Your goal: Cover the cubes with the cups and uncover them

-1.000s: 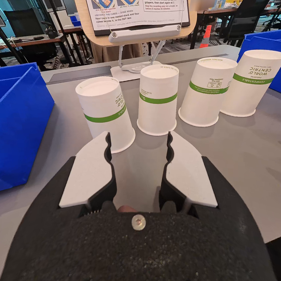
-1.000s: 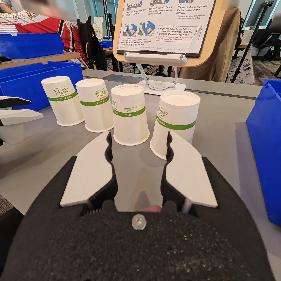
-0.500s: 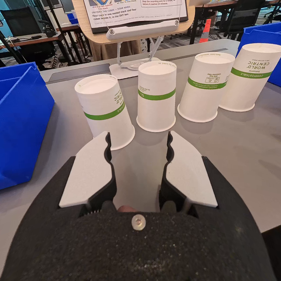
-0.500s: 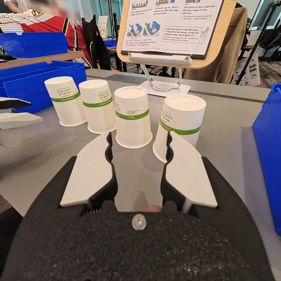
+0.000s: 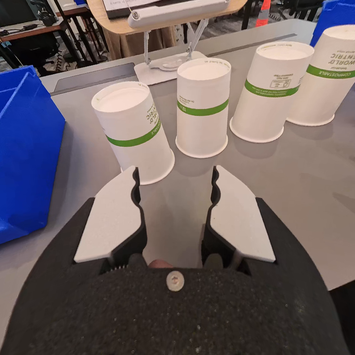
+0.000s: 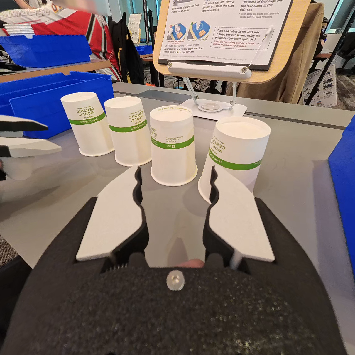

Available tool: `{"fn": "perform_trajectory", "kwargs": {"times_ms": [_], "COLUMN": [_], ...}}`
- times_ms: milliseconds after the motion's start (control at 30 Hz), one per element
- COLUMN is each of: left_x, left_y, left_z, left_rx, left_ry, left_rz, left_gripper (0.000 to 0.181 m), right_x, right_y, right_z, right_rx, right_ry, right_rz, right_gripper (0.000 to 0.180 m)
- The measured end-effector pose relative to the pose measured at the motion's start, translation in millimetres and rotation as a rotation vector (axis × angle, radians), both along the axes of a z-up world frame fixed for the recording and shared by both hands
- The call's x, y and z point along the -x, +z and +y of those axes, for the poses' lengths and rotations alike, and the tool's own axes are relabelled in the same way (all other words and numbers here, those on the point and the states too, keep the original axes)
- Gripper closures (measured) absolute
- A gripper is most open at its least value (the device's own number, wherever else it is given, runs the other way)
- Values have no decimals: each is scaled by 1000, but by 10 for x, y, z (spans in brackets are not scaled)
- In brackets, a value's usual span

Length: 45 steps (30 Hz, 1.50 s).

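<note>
Several white paper cups with green bands stand upside down in a row on the grey table. In the left wrist view the leftmost cup is nearest, then a second cup, a third and a fourth. My left gripper is open and empty, just in front of the leftmost cup. In the right wrist view my right gripper is open and empty, its right finger in front of the rightmost cup. No cubes show. The left gripper's fingers show at the left edge.
A blue bin stands at the left and another blue bin at the right. A wooden board with an instruction sheet on a stand is behind the cups. A person in red is at a table beyond.
Both grippers have tilted down and come slightly closer to the cups; the cups sit lower in both views. Both stay open and the cups have not moved.
</note>
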<state>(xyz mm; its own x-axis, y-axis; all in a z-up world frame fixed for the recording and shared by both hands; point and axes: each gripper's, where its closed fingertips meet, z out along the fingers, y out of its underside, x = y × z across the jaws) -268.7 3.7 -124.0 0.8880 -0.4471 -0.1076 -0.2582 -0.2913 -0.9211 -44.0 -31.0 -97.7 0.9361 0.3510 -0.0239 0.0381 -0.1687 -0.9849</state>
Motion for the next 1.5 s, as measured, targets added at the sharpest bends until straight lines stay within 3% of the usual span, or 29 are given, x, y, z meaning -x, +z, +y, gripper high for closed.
{"fn": "perform_trajectory", "kwargs": {"times_ms": [233,467,633,967,1200,1500], "left_x": [250,139,110,138,97,6], "left_y": [183,183,77,154,611,1631], "left_z": [493,886,1004,1027,965,955], "left_rx": [101,140,158,138,88,-59], "left_ry": [72,68,81,63,7,-21], "left_rz": [-48,-86,-40,-36,-73,-108], "left_gripper": [96,94,104,105,104,104], "right_x": [43,41,58,101,83,77], "right_y": [-36,-43,-74,-105,-87,-72], "right_z": [3,16,13,8,13,10], "right_rx": [13,22,33,43,45,45], "right_ry": [15,21,28,44,48,54], "right_rz": [-9,-3,-6,-16,-8,-5], "right_gripper": [111,111,111,112,112,112]}}
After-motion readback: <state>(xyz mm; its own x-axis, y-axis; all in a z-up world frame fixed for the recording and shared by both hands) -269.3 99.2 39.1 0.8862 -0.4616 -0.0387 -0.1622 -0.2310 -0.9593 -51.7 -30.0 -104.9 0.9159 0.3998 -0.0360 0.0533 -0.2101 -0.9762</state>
